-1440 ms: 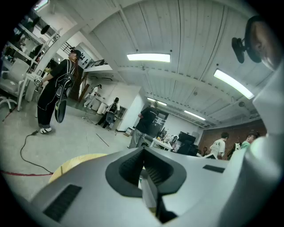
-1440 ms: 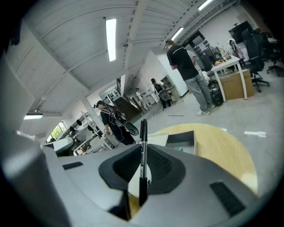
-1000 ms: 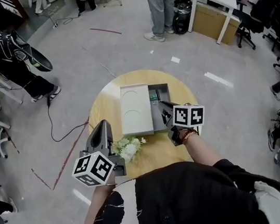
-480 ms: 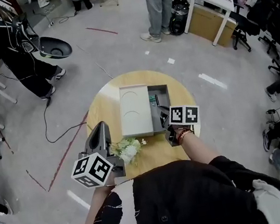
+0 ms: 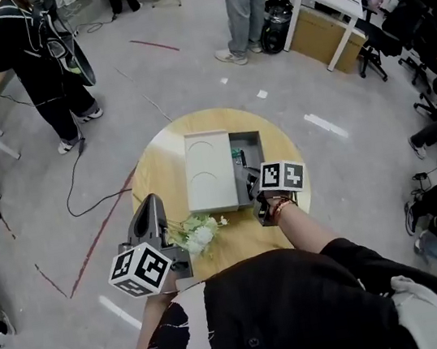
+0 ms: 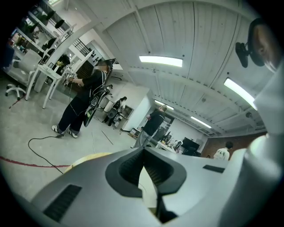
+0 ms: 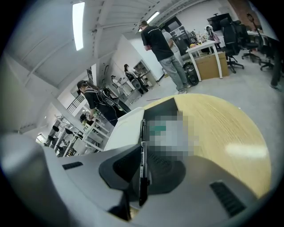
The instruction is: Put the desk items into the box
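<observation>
Gripping a black pen (image 7: 142, 177), our right claw (image 7: 142, 148) hangs at the open side of the box (image 5: 257, 134), mid-frame on the table (image 5: 162, 158). Let go askew, we judge the pen could hit the rim and roll off. Our left claw (image 6: 143, 153), jaws together, sits lower left beside the flowers (image 5: 197, 233).

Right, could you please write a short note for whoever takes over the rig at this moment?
Right hand-held gripper: shut on a black pen, at the open side of the box.
Left hand-held gripper: shut, empty, beside the white flowers on the table.
Done: a green item lies in the box; the lid covers most of it.
Left: release the pen into the box, then probably the flowers.
</observation>
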### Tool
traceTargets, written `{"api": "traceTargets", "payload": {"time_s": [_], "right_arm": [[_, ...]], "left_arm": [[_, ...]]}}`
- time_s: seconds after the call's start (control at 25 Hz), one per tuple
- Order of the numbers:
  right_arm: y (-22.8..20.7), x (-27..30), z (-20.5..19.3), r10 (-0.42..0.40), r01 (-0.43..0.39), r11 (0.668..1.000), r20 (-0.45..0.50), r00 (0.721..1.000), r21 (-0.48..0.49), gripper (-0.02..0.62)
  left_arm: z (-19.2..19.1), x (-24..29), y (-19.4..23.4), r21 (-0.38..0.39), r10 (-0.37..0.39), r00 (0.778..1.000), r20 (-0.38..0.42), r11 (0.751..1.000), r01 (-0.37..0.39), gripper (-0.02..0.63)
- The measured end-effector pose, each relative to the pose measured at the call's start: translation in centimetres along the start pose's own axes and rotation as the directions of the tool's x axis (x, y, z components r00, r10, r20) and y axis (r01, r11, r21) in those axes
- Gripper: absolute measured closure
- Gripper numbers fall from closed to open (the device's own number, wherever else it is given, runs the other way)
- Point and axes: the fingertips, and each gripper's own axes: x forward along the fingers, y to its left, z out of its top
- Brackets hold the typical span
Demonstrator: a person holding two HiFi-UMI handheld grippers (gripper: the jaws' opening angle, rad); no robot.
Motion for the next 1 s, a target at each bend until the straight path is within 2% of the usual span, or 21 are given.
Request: {"api": "traceTargets", "payload": {"time_s": [0.68,1.0], "right_arm": [[-1.3,1.0,-0.9,-0.13,0.122,0.989,-0.097,0.987,-0.085,0.551],[-2.2,1.8,-1.2,-0.159,0.153,0.986,-0.123,0.979,-0.058,0.55]], "left_arm": [[0.1,-1.1,1.3,-0.029,0.038,0.999,0.036,0.999,-0.037,0.595],[0.2,-1.8,1.8,-0.02,0.049,0.997,0.056,0.999,-0.048,0.595]]}}
